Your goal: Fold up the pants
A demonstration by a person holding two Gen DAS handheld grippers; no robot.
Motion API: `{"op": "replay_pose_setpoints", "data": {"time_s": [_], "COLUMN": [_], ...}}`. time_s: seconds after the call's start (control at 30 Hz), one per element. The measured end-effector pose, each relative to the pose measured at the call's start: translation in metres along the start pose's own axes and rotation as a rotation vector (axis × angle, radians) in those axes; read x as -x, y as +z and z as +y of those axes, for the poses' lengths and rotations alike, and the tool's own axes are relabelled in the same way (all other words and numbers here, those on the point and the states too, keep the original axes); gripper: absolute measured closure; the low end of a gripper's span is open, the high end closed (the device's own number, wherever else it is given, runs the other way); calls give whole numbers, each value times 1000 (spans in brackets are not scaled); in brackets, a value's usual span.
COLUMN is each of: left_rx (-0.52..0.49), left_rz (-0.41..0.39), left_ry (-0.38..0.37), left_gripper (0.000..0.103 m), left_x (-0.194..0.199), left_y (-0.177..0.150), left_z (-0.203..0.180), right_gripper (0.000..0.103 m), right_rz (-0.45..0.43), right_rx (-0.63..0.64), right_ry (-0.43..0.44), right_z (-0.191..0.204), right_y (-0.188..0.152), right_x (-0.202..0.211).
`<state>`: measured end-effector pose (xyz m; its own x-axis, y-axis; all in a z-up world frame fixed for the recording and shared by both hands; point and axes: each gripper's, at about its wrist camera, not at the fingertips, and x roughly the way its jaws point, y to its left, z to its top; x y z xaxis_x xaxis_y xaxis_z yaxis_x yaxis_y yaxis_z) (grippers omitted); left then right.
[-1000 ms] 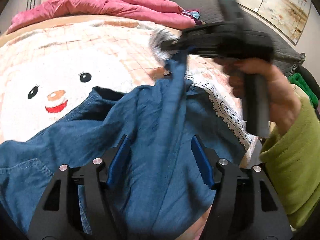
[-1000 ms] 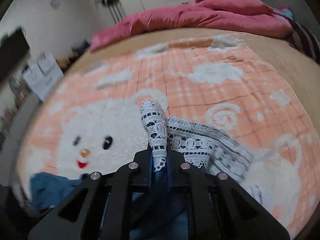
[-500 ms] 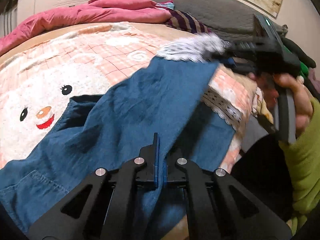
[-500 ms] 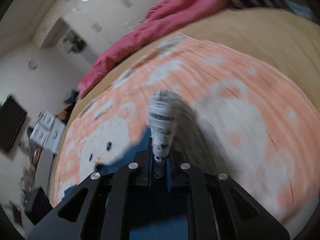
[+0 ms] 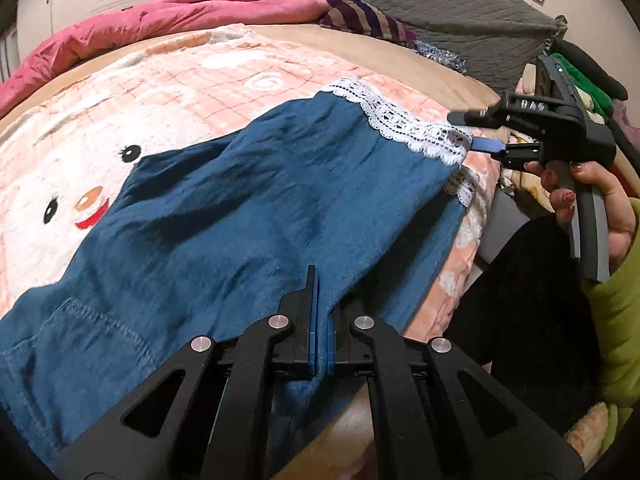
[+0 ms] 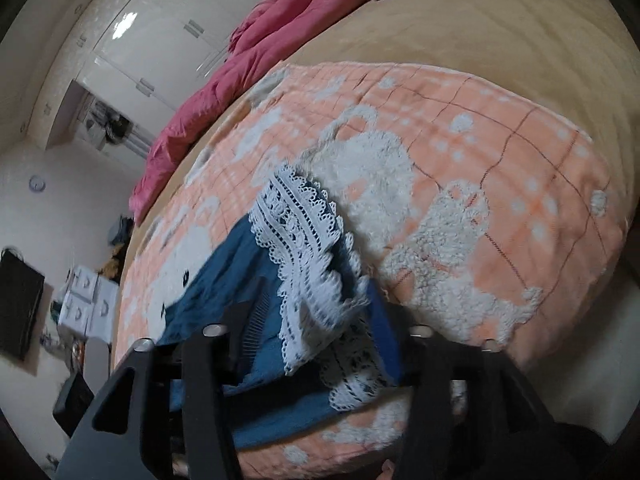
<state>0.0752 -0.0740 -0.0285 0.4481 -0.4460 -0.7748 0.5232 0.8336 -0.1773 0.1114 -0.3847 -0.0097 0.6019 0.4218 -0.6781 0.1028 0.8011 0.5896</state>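
The blue denim pants (image 5: 248,216) with white lace cuffs (image 5: 404,124) lie spread across the peach bear blanket, one leg laid over the other. My left gripper (image 5: 319,312) is shut on the pants' near edge. My right gripper (image 5: 476,130) sits at the lace cuff with its jaws apart. In the right wrist view the right gripper (image 6: 316,308) is open, and the lace cuff (image 6: 304,248) lies loose between its fingers, over blue cloth (image 6: 224,280).
The peach blanket (image 5: 168,92) covers the bed; its near edge drops off at the right (image 5: 468,248). A pink duvet (image 5: 172,12) and a grey headboard cushion (image 5: 460,12) lie at the far side. Wardrobes (image 6: 168,32) and boxes (image 6: 84,296) stand beyond the bed.
The right gripper swung the cuffed leg across and laid it flat, then opened and let the cuff go. The left gripper closed on the pants' edge and stays shut.
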Motion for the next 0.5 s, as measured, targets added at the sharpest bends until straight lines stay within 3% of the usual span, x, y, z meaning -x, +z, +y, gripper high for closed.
{"op": "replay_pose_setpoints", "data": {"time_s": [0.07, 0.23, 0.5], "left_rx": [-1, -46, -95], "left_rz": [-3, -3, 119], "left_ry": [-2, -20, 15], "left_gripper": [103, 103, 102], "left_x": [5, 15, -17], "left_y": [-1, -4, -13], "left_z": [-1, -6, -10], "right_gripper": [92, 92, 91], "right_rz": [12, 17, 99], "right_rx": [32, 53, 54], "right_ry": [8, -63, -155], "right_z": [2, -2, -18], "right_y": [-4, -6, -13], "right_x": [1, 11, -5]}}
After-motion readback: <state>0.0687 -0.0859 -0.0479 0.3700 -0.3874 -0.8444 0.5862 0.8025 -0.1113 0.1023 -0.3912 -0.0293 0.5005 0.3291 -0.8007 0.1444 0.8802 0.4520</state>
